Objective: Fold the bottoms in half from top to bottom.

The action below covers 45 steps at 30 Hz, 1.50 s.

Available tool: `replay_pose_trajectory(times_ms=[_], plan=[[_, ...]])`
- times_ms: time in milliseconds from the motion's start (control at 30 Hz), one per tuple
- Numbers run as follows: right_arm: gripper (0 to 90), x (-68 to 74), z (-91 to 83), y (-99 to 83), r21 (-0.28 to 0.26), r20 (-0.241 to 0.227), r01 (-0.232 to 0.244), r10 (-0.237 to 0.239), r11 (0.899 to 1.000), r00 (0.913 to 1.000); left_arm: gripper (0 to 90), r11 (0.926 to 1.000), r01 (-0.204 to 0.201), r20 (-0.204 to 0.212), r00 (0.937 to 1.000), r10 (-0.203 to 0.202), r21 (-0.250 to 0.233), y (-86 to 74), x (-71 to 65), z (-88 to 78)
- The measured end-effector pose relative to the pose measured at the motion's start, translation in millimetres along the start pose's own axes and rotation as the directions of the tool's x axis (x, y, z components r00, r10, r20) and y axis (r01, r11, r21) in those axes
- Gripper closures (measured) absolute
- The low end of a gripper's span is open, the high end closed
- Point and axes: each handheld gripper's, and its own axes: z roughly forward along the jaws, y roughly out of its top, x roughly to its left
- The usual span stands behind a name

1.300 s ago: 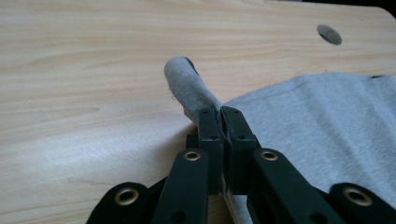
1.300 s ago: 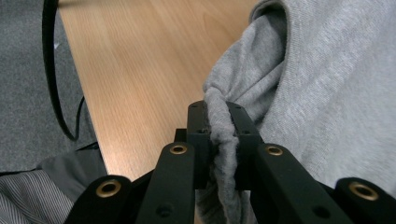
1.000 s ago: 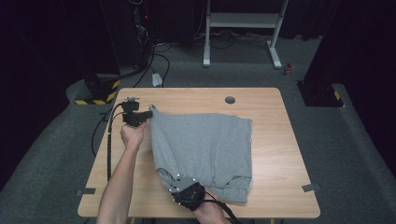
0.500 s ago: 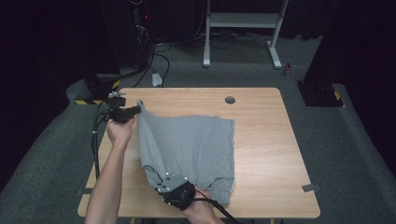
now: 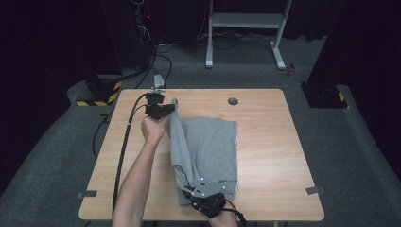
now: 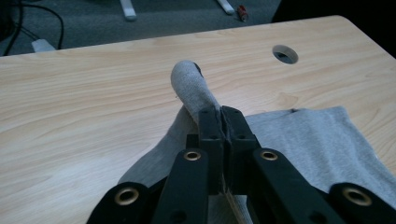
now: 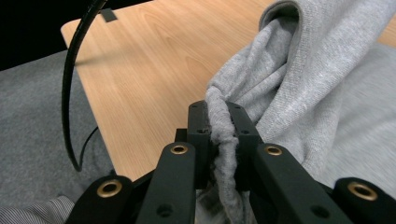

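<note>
A grey cloth garment [image 5: 204, 146] lies on the wooden table [image 5: 274, 137], its left edge lifted and folded over toward the right. My left gripper [image 5: 170, 109] is shut on the far left corner of the cloth [image 6: 191, 86], held above the table. Near the table's front edge my right gripper [image 5: 194, 191] is shut on the near corner, a bunched fold of the cloth [image 7: 280, 70] pinched between its jaws. The raised edge runs taut between the two grippers.
A round cable hole [image 5: 232, 100] sits in the table at the back. A black cable [image 5: 124, 151] trails from the left gripper off the left side. Bare wood lies to the right of the cloth. A white metal stand [image 5: 246, 28] is on the floor behind.
Both grippers first swung left, then came back right with the cloth's left edge, lifting it and folding it over the rest. The cloth's footprint has narrowed.
</note>
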Motion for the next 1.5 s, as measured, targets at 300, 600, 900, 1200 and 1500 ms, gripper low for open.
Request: replay_pose_trajectory(times_ms=[300,600,900,1200,1500], plan=[[82.5,-9.3,-20.7,-21.3,-0.028,0.045,-0.041,0.042,0.999,0.9981,87.5,0.9999,-0.015,0.03,0.9994,0.015,0.002,2.8,-29.2,24.8],[82.4,-17.9,-31.9,-44.4,-0.051,0.069,-0.124,0.127,0.991,0.9895,87.4,0.9979,-0.062,0.059,0.9964,0.06,0.019,7.7,-58.7,47.4],[82.2,-21.9,-44.8,-63.7,-0.06,0.098,-0.162,0.168,0.985,0.981,87.4,0.9941,-0.108,0.092,0.9901,0.106,0.013,9.8,-88.5,65.3],[82.0,-25.0,-51.6,-76.5,-0.059,0.132,-0.189,0.195,0.98,0.9718,87.4,0.9917,-0.127,0.119,0.9852,0.123,0.023,11.1,-113.2,80.1],[81.9,-29.0,-59.7,-88.3,-0.06,0.15,-0.227,0.234,0.972,0.9606,87.3,0.9904,-0.136,0.133,0.9824,0.131,0.027,10.7,-129.9,90.3]])
